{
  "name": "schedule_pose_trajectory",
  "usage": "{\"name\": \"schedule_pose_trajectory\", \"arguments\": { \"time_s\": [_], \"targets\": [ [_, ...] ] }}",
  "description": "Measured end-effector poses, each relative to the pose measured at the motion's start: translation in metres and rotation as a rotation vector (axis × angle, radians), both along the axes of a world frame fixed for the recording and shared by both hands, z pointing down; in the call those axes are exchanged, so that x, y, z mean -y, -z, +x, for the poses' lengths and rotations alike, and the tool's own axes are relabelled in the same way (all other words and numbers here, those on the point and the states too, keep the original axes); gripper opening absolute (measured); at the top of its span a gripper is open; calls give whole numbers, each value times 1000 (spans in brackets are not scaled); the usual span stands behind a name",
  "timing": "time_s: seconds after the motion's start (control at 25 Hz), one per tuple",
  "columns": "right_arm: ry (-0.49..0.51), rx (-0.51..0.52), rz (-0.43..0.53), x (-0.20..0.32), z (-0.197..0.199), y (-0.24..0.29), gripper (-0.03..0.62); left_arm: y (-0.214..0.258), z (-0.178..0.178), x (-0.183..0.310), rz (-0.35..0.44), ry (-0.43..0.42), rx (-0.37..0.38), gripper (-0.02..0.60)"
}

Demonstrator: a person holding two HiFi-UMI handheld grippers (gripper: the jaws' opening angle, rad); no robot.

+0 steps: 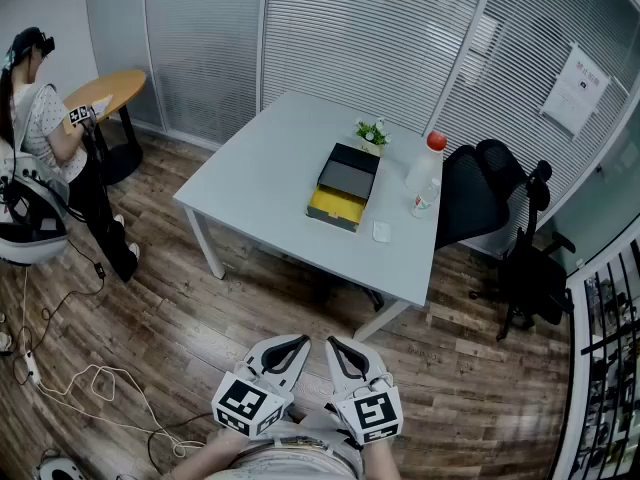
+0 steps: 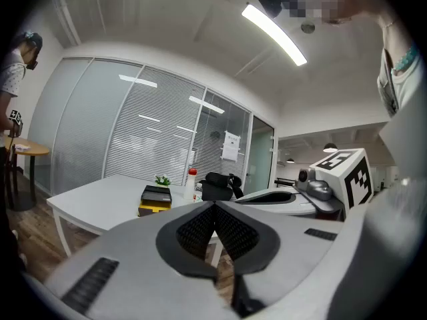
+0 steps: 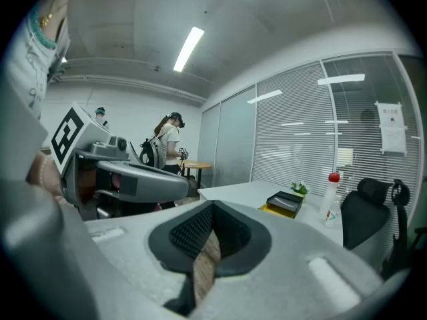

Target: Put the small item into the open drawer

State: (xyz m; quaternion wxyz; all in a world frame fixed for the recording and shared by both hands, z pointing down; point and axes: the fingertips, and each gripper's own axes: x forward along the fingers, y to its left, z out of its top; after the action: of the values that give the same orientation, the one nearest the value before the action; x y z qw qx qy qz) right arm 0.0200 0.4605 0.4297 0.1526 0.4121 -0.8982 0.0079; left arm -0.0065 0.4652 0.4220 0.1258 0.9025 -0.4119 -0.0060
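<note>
On the pale grey table (image 1: pixel 270 168) stands a black box with its yellow drawer (image 1: pixel 336 205) pulled open toward me. To the drawer's right, a small white item (image 1: pixel 381 231) lies on the tabletop. Both grippers hang low over the wooden floor, well short of the table. My left gripper (image 1: pixel 298 342) and right gripper (image 1: pixel 335 344) sit side by side, each shut with nothing held. In the left gripper view the left gripper (image 2: pixel 214 205) has its pads meeting, and the box (image 2: pixel 155 197) is far off. The right gripper (image 3: pixel 212 205) shows the same in its own view.
A white bottle with a red cap (image 1: pixel 425 176) and a small potted plant (image 1: pixel 372 133) stand on the table by the box. A black office chair (image 1: pixel 490 196) sits at the table's right. A person stands at a round wooden table (image 1: pixel 112 88) far left. Cables (image 1: pixel 100 388) trail across the floor.
</note>
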Motion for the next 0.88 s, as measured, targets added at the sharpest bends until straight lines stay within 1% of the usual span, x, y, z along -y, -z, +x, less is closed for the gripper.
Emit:
{"name": "schedule_pose_trajectory", "arguments": {
  "time_s": [0.12,0.24,0.64,0.88],
  "targets": [
    [10,17,27,-1,-4,1,2,-1,-4,0,0,2,-4,-3],
    [13,51,16,-4,-7,4,3,-1,-6,-1,2,-2,-5,-3],
    [18,44,3,-1,-2,-12,3,-11,1,1,-28,-36,-10,-3],
    [26,33,-6,25,-4,-5,3,-12,5,28,-34,-44,-5,-3]
  ]
}}
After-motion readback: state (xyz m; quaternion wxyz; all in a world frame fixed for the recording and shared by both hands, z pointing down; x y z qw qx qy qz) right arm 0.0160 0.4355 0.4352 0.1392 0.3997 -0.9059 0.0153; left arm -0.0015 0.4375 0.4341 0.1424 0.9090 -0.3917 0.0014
